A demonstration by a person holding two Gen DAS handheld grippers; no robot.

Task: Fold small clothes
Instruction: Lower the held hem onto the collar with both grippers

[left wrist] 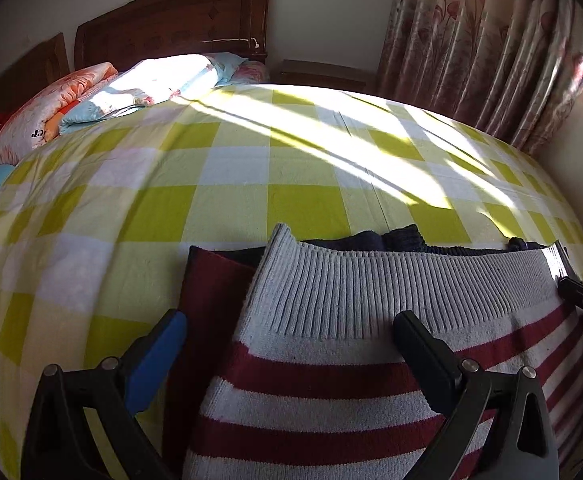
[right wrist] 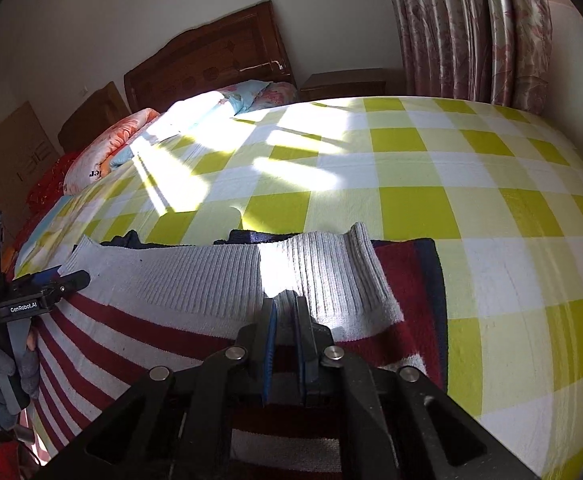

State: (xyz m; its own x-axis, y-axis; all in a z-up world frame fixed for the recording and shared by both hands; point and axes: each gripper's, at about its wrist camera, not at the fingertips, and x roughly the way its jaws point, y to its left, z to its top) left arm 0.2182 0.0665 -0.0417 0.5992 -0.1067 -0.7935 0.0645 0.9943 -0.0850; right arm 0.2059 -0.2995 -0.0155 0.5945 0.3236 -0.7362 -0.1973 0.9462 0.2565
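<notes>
Striped sweater (left wrist: 351,364) spread low in both frames on the checked bedspread (left wrist: 219,184), ribbed hem edge toward the headboard (left wrist: 171,16). Right gripper (right wrist: 286,300) clamped narrow on a pinch of the hem. Left gripper (left wrist: 291,332) spread wide, astride the sweater's left edge. Open bedspread beyond, up to pillows (left wrist: 91,92), upper left.

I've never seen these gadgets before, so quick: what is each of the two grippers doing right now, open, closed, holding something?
Left gripper: open, jaws wide apart over the striped sweater, gripping nothing.
Right gripper: closed, pinching the sweater's grey ribbed hem.
</notes>
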